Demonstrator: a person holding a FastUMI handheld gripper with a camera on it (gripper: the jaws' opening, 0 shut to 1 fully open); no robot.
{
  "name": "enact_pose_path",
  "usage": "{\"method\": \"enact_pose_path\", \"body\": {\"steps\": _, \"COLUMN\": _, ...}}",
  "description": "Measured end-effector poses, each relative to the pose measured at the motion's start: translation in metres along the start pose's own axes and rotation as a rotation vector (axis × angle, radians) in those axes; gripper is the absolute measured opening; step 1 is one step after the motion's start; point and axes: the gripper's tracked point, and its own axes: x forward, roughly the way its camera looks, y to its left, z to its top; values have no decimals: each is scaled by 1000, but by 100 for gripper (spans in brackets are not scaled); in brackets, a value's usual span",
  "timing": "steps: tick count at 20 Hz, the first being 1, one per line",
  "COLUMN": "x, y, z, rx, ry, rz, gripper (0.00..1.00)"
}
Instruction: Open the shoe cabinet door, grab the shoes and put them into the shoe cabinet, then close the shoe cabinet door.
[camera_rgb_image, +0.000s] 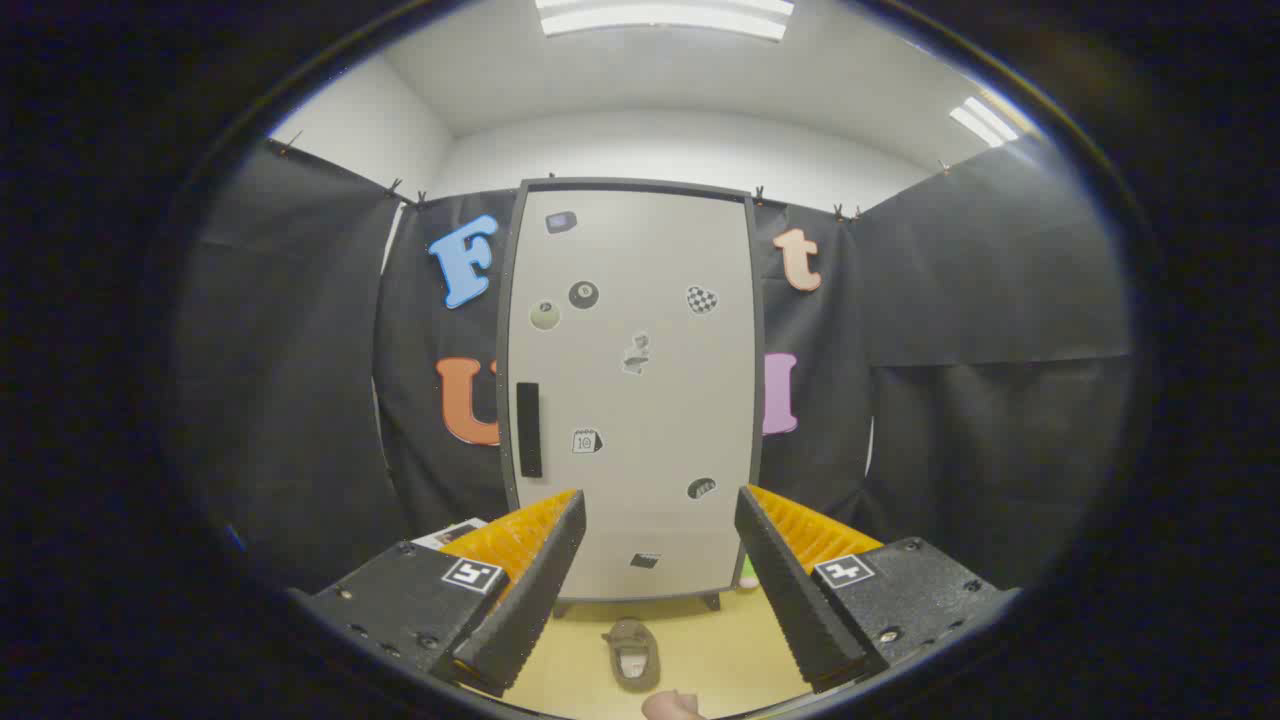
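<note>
Pale grey, the shoe cabinet door (632, 390) stands closed at twelve o'clock beyond our gripper (660, 520), whose fingers are spread wide and hold nothing. The dark handle (528, 429) runs upright near the door's left edge, at about eleven o'clock from the left finger. We judge opening comes first: we should swing left, straddle that handle and pull outward. The shoe (633, 654) lies on the yellowish floor (700, 640) at six o'clock, between the fingers; we should keep clear of it.
</note>
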Motion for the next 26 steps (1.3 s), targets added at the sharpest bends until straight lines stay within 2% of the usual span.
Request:
{"method": "enact_pose_path", "body": {"steps": 21, "x": 9, "y": -7, "z": 3, "rx": 22, "ry": -36, "rz": -12, "gripper": 98}}
{"method": "enact_pose_path", "body": {"steps": 26, "x": 33, "y": 10, "z": 3, "rx": 13, "ry": -25, "rz": 42, "gripper": 98}}
